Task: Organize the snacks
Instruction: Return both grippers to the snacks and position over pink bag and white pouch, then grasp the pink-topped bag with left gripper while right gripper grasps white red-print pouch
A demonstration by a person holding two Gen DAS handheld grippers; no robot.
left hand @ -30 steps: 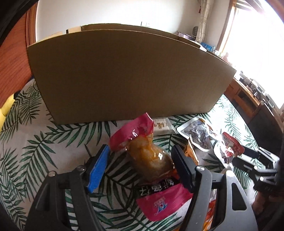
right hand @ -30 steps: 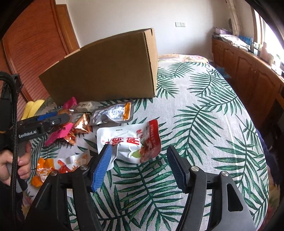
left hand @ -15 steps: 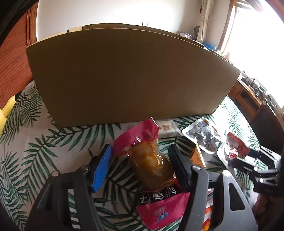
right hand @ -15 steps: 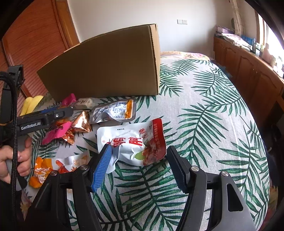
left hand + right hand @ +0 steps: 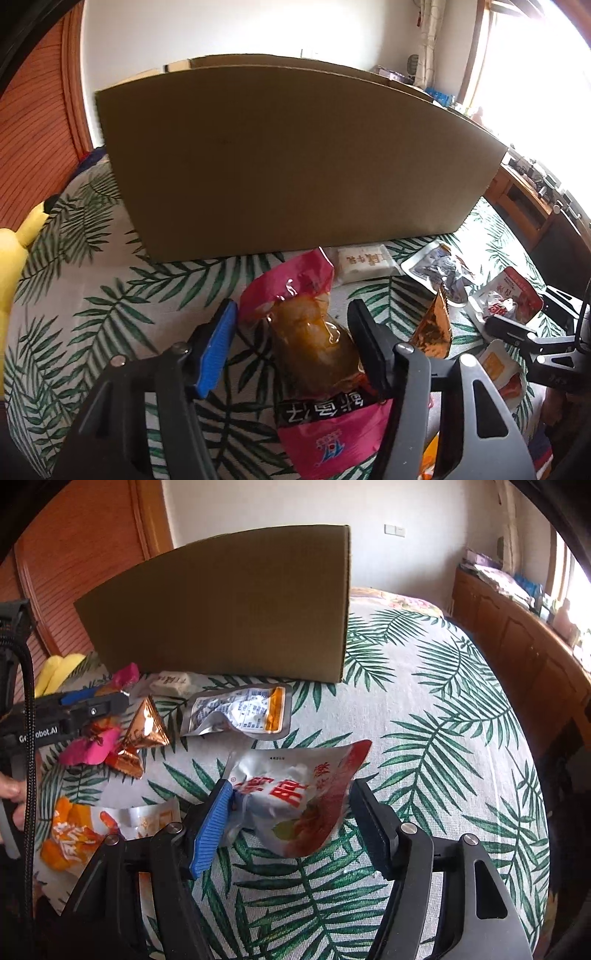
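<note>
Our left gripper (image 5: 291, 343) straddles the pink snack pouch (image 5: 314, 354) on the leaf-print worktop (image 5: 92, 302), in front of the cardboard box (image 5: 288, 158). Its fingers (image 5: 218, 343) have just been closing; the black one touches the pouch, the blue one stands a gap off, so no pinch yet. Our right gripper (image 5: 291, 819) has fingers spread around the white-and-red pouch (image 5: 295, 797), blue pad at its edge, black pad apart. Silver pouch (image 5: 240, 712) and copper packets (image 5: 146, 727) lie between the box and the grippers.
</note>
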